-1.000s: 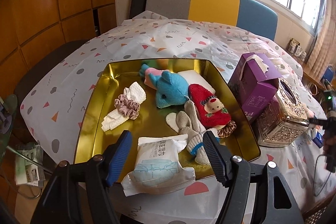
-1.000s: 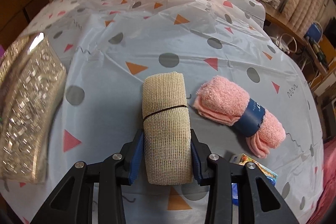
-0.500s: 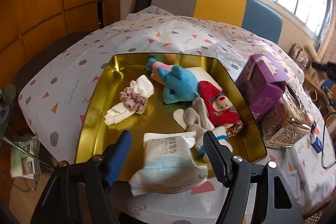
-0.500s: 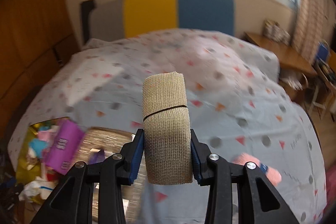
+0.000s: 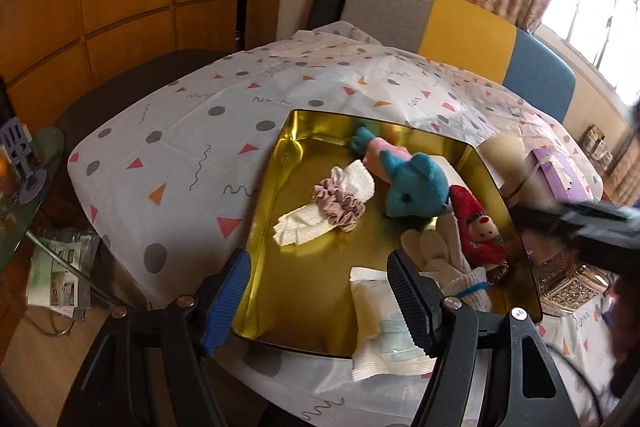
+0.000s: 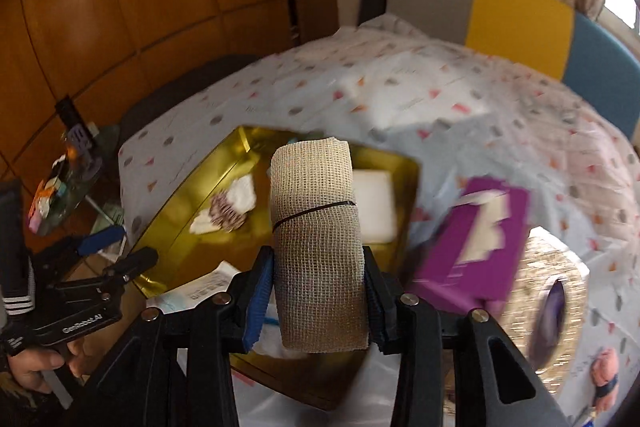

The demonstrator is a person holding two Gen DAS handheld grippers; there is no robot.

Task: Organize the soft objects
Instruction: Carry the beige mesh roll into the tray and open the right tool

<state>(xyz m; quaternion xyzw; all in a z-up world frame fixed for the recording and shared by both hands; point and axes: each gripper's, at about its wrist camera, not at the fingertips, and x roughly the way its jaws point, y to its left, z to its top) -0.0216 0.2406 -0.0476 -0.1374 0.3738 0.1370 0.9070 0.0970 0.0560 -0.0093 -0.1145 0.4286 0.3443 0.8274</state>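
**Mesh roll carried over the gold tray**

A beige mesh roll, bound by a thin dark band, is held upright between the blue pads of the right gripper. The jaws are opening slightly, though the pads are seen pressed against both sides of the roll. The roll is held in the air above the near part of a gold tray — the scene behind it is blurred.

The left gripper is held with its jaws at a middling width and nothing between them; they straddle the tray's near left corner. In the right wrist view its black frame is seen at the left edge, gripped by a hand.

Inside the tray are seen a blue plush, a red doll, a scrunchie lying on a white cloth, a pale glove and a white pack that overhangs the near rim. The tray lies on a dotted tablecloth.

Just right of the tray stand a purple box and, beside it, a glittery tissue box. A pink towel lies well apart, at the far right edge — small and blurred.
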